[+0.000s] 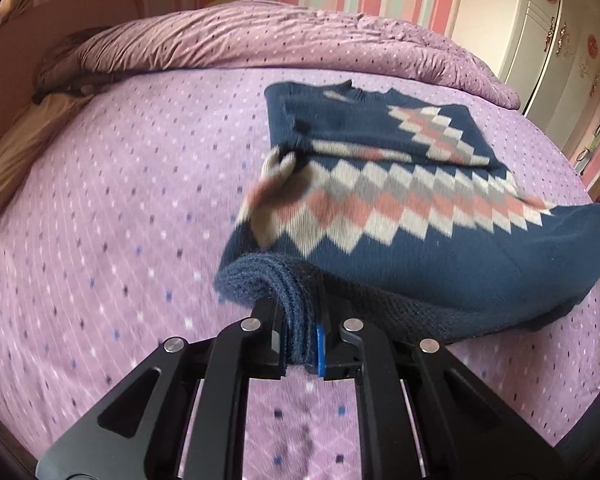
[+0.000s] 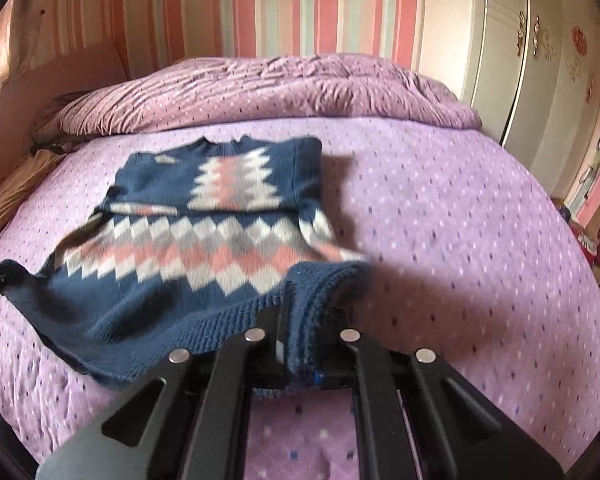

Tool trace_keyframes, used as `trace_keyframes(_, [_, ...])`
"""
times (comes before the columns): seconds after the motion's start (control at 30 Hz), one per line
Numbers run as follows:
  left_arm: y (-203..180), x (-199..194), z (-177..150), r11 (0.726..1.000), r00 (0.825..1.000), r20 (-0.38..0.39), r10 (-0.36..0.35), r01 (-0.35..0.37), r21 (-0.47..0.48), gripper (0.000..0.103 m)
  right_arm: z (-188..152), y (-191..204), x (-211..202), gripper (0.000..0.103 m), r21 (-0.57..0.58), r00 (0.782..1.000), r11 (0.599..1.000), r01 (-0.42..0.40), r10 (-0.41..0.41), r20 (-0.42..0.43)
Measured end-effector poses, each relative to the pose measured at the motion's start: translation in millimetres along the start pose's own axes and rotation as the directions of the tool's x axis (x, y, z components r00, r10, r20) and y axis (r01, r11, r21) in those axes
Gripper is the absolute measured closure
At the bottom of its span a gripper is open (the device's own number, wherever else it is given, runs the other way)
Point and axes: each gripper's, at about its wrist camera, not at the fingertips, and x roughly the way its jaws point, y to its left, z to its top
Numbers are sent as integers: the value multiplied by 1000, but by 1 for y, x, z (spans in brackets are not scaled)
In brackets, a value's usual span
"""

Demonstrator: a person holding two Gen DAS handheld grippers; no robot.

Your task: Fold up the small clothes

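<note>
Left wrist view: my left tool [image 1: 302, 332] pinches the sweater [image 1: 380, 208] at one hem corner; my right tool [image 2: 304, 344] clamps the other. It drapes over the bed [image 1: 120, 200], soft, floppy knit (light, I'd judge), so the corners seem the best hold.

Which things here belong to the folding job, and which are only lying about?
Belong to the job:
sweater
left hand-held gripper, shut on its hem
right hand-held gripper, shut on its hem

Only lying about:
purple duvet
wardrobe
</note>
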Motion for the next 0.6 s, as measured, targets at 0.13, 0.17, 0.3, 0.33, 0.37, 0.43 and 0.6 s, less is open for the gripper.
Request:
trace_keyframes(0.13, [-1, 2, 30, 1000, 1000, 12, 9, -9, 20, 95, 31, 7, 9, 96, -21, 999, 1000, 1, 0, 48])
trace_keyframes(0.17, [-2, 4, 40, 1000, 1000, 21, 13, -14, 26, 95, 37, 10, 10, 96, -25, 998, 1000, 1, 0, 56])
trace_keyframes(0.3, [-3, 13, 73, 998, 998, 53, 30, -33, 46, 95, 70, 15, 27, 96, -53, 995, 999, 12, -7, 97])
trace_keyframes(0.33, [-4, 16, 79, 998, 998, 58, 36, -39, 53, 95, 76, 15, 32, 96, -57, 995, 998, 15, -9, 102])
trace_keyframes(0.37, [-4, 19, 87, 997, 997, 66, 41, -45, 60, 95, 83, 15, 38, 96, -60, 994, 998, 16, -9, 106])
trace_keyframes(0.43, [-4, 28, 105, 996, 996, 81, 49, -55, 72, 95, 99, 13, 53, 96, -72, 993, 997, 21, -13, 116])
trace_keyframes(0.6, [-6, 54, 154, 992, 990, 115, 77, -88, 96, 95, 137, 10, 88, 96, -81, 991, 997, 16, -5, 132])
